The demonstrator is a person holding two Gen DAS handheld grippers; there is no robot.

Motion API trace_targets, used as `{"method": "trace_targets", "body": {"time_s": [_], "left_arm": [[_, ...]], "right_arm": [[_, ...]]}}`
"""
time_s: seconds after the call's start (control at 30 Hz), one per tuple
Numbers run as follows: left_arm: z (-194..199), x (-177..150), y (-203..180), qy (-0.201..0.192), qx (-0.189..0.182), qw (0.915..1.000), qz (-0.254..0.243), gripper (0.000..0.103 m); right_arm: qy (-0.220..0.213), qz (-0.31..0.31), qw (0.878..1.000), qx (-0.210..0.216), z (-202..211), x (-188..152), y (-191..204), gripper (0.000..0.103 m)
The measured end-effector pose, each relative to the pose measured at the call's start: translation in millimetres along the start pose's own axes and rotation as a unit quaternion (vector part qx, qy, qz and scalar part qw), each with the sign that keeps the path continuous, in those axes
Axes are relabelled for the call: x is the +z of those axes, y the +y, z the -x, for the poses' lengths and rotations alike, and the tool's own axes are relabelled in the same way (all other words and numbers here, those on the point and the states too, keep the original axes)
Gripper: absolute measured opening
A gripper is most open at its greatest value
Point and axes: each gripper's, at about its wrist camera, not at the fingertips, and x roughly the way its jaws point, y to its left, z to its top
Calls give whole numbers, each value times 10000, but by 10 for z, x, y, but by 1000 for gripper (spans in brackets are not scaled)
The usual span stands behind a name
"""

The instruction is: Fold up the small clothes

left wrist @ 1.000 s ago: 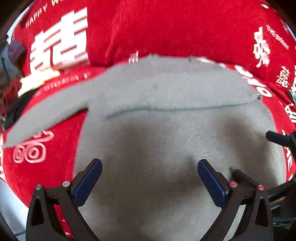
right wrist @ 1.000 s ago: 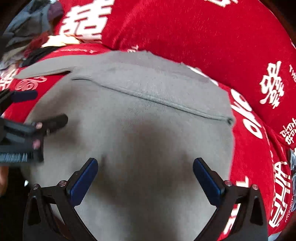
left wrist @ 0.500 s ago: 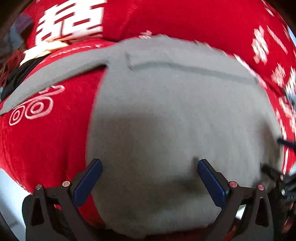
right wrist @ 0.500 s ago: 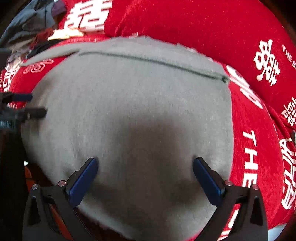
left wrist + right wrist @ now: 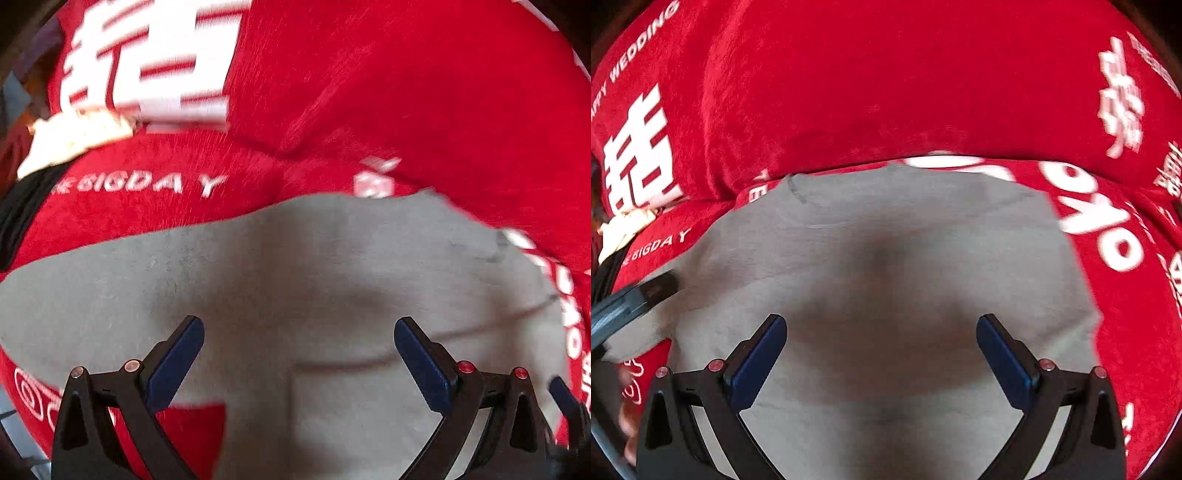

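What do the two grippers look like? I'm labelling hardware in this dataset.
Both match: the left gripper and right gripper have black, open-framed plastic arms ending in flat dark-blue jaws, with small round fasteners, silvery or red, along the arms. No cables or sleeves show.

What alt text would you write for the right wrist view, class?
A soft grey knitted garment lies spread on a red plush cover with white lettering, beneath the open right gripper. The left gripper reaches in at the left edge.

The left hand-held gripper (image 5: 298, 354) has its blue-padded fingers spread wide, gripping nothing. The right hand-held gripper (image 5: 881, 350) is likewise spread wide and empty, with the left one just beside it.
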Motion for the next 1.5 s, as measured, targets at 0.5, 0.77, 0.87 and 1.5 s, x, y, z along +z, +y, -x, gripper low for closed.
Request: {"method": "trace_targets", "body": {"time_s": [0.5, 0.77, 0.87, 1.5], "left_arm": [[428, -489, 1943, -656, 152, 9959, 609, 103], [847, -1422, 3504, -1009, 340, 9372, 3320, 103], [702, -1495, 3720, -1054, 359, 9210, 3734, 103], [837, -1135, 4003, -1550, -175, 9372, 3119, 9]], "right_arm": [[590, 757, 9949, -325, -828, 262, 1016, 102], [46, 1357, 9907, 137, -477, 57, 1514, 102], [-120, 1506, 9885, 62, -418, 20, 1641, 102], [372, 2049, 9771, -435, -1006, -51, 2827, 102]]}}
